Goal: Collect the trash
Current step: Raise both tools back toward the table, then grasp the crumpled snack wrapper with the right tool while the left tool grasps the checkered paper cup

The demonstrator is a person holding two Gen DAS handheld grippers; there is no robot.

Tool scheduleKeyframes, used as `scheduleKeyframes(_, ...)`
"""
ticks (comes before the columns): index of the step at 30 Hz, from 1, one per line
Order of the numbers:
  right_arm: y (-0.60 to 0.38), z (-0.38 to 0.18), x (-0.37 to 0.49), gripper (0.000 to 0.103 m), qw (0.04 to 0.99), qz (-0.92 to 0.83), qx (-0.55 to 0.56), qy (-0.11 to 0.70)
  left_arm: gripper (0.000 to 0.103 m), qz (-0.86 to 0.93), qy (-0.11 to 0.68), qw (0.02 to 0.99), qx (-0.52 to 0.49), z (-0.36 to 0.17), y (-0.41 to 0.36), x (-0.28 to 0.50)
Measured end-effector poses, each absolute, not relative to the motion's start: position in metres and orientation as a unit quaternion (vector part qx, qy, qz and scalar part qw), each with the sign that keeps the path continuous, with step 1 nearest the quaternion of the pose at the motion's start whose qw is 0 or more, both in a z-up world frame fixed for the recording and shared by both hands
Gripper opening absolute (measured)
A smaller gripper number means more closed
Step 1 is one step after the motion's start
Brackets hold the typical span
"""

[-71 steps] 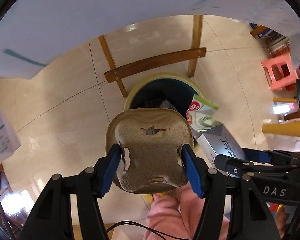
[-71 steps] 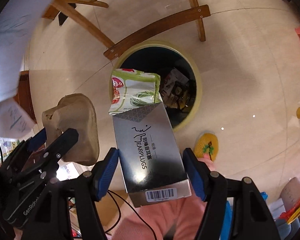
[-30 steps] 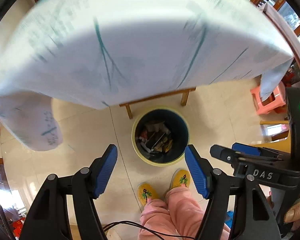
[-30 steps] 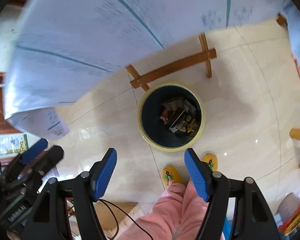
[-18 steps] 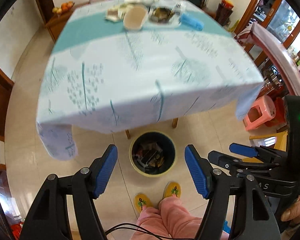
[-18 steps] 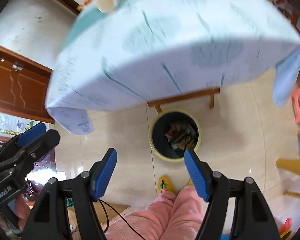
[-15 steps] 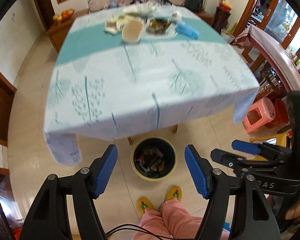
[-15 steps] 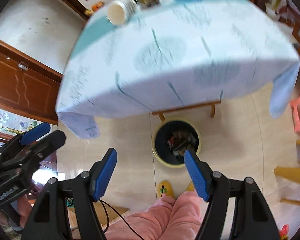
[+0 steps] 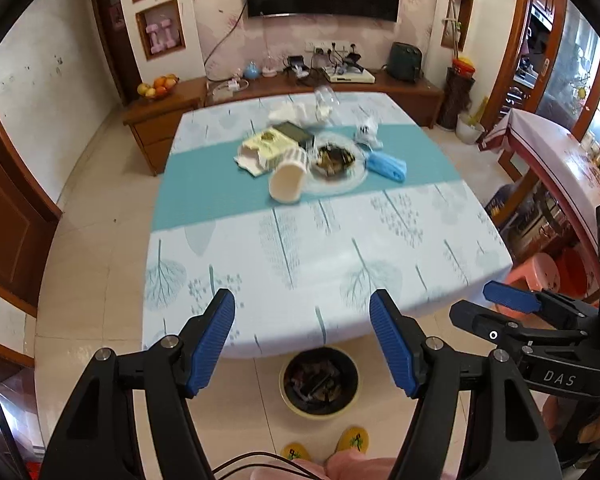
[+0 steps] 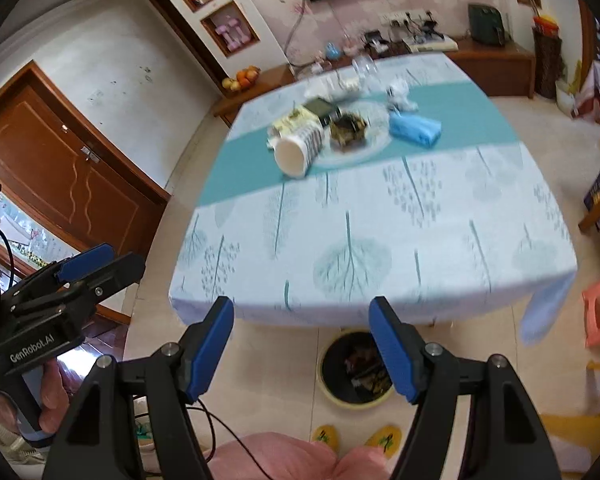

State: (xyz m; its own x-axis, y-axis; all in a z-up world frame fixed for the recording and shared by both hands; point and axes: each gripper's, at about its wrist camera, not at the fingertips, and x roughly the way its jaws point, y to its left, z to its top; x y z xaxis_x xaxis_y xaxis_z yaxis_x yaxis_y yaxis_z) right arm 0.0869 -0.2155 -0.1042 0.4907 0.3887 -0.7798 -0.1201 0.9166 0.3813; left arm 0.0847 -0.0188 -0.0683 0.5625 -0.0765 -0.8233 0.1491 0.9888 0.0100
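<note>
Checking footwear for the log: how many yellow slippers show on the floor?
2: left slipper and right slipper, side by side near the bin, partly cut off in the left view.

A round bin (image 9: 320, 386) with a yellowish rim and dark inside stands upright on the floor at the table's near edge, at 6 o'clock, holding a heap of wrappers. On the table (image 9: 300, 264), at 12 o'clock, lie a paper cup (image 9: 287, 180) on its side, mouth toward the camera, a glass plate of scraps (image 9: 334, 162), a blue packet (image 9: 388, 165) and flattened cartons (image 9: 266, 148).
</note>
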Motion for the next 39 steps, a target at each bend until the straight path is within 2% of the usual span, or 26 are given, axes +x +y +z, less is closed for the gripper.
scheduleKeyframes(12,-0.221,-0.095,0.158,0.07,0.866,0.117,0.143,0.465,0.075,-0.104,0.483,0.868,0.061,-0.083,-0.039,0.183)
scheduleKeyframes(24,-0.222,-0.128,0.279,0.07,0.854,0.023,0.203,0.479,0.075,-0.14,0.562,0.812,0.071,-0.161,-0.039,0.356)
scheduleKeyframes(31,-0.222,-0.163,0.334,0.071,0.835,-0.005,0.236,0.497,0.075,-0.146,0.604,0.776,0.113,-0.215,-0.058,0.412)
scheduleKeyframes(34,-0.219,-0.174,0.348,0.071,0.83,-0.008,0.236,0.505,0.065,-0.152,0.616,0.765,0.112,-0.228,-0.06,0.425)
scheduleKeyframes(36,-0.216,-0.182,0.359,0.071,0.826,-0.007,0.235,0.512,0.047,-0.156,0.632,0.751,0.11,-0.24,-0.059,0.432)
scheduleKeyframes(37,-0.215,-0.185,0.363,0.071,0.825,-0.007,0.234,0.514,0.048,-0.155,0.636,0.749,0.108,-0.243,-0.058,0.433)
scheduleKeyframes(39,-0.213,-0.192,0.372,0.071,0.822,-0.009,0.232,0.52,0.044,-0.16,0.633,0.751,0.099,-0.245,-0.053,0.435)
